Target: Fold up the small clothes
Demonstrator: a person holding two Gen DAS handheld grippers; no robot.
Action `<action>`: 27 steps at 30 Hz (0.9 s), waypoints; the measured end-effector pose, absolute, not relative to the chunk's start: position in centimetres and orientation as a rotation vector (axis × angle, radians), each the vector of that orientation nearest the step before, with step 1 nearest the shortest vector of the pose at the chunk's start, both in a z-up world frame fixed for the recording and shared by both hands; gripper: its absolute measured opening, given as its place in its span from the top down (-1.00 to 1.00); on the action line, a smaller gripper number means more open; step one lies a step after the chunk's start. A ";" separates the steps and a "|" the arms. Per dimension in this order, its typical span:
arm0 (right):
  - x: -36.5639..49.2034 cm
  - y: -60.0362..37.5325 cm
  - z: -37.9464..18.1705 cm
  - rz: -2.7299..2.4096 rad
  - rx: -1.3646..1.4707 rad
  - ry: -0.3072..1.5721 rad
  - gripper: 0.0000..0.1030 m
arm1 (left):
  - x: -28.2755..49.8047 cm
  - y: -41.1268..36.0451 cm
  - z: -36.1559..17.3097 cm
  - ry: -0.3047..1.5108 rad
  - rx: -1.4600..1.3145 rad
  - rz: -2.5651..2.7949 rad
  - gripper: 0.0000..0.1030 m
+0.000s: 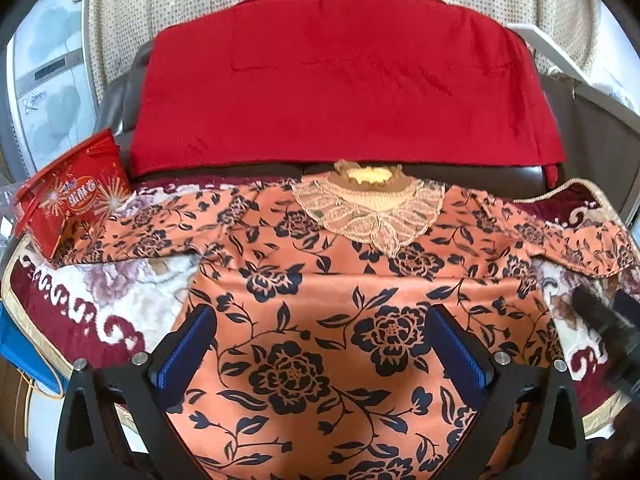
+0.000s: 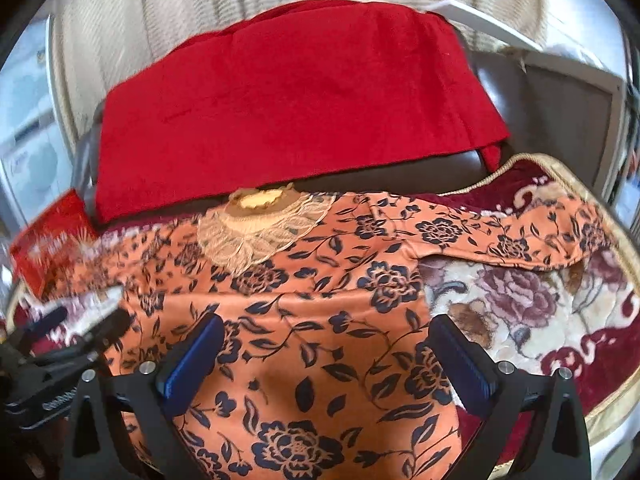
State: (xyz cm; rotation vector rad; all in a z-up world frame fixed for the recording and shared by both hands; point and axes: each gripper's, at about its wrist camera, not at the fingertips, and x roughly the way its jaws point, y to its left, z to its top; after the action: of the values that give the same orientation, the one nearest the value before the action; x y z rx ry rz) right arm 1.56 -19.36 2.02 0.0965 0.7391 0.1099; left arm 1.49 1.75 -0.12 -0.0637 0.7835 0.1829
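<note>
Floral blanket (image 1: 92,292) carries orange blouse (image 1: 320,300), red box (image 1: 72,200).

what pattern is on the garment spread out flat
Dark navy flowers and vines on orange fabric, on the spread-out long-sleeved top; clearest in the left wrist view.

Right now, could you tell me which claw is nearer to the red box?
Left. The left claw hovers open over the blouse, with the red box just to its left. The right claw sits further right, beyond the left one.
</note>
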 end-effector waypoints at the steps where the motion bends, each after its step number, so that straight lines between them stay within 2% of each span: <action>1: 1.8 -20.2 1.9 0.094 0.110 0.740 -1.00 | 1.7 1.6 -0.4 0.792 -0.061 0.182 -1.00; 7: 3.6 -28.1 1.1 0.076 0.275 0.712 -1.00 | 3.1 1.4 -2.1 0.814 -0.102 0.141 -1.00; 17: 8.2 -54.2 -4.2 -0.093 1.023 0.503 -0.96 | 5.1 2.8 -5.5 0.850 -0.162 0.115 -1.00; 20: 9.8 -58.5 -5.7 -0.189 1.081 0.506 -0.90 | 5.5 3.4 -6.2 0.853 -0.163 0.124 -1.00; 26: 12.5 -59.8 -6.1 -0.277 1.083 0.518 -0.73 | 6.4 4.7 -8.7 0.891 -0.162 0.147 -1.00; 27: 13.2 -59.7 -5.6 -0.287 1.055 0.524 -0.55 | 6.6 5.1 -9.5 0.910 -0.165 0.157 -1.00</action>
State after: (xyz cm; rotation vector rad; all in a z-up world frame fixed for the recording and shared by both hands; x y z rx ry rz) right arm 13.25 -59.69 -5.56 1.0554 0.5238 -0.2873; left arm 6.57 5.05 -9.48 -0.1647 0.9099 0.1573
